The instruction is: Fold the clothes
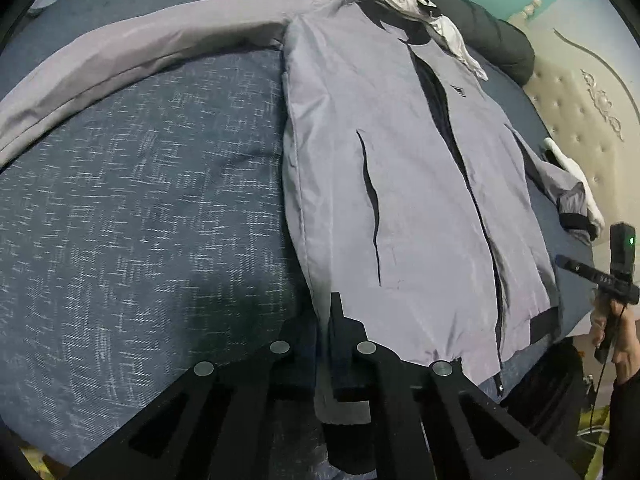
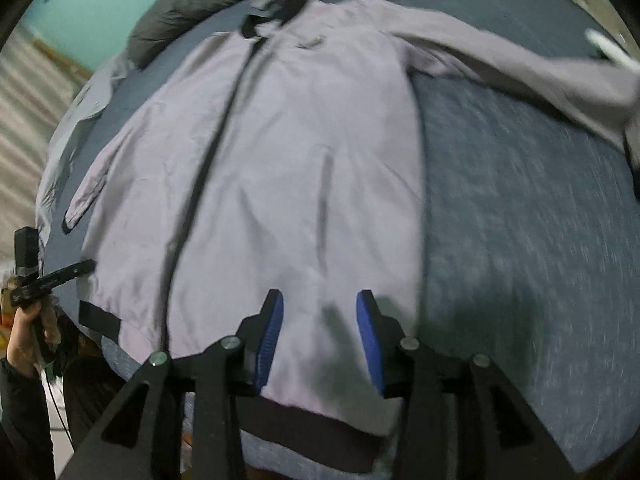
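A pale grey zip jacket (image 1: 400,168) lies front-up and flat on the bed, hood at the far end and black hem band nearest me. One sleeve (image 1: 120,56) stretches out to the left; the other sleeve (image 2: 520,64) runs to the right. My left gripper (image 1: 326,320) is shut on the jacket's near left hem corner, with fabric showing between its fingers. In the right wrist view it appears as the left gripper (image 2: 60,276), held by a hand. My right gripper (image 2: 320,320) stands open just above the hem on the right front panel, blue pads (image 2: 368,340) apart, holding nothing.
A blue speckled bedcover (image 1: 140,208) lies under the jacket. At the bed's far end are a dark padded bundle (image 1: 496,32) and a beige tufted headboard (image 1: 580,100). A white item (image 1: 576,172) lies by the right cuff. A person's hand (image 1: 612,332) holds the right gripper.
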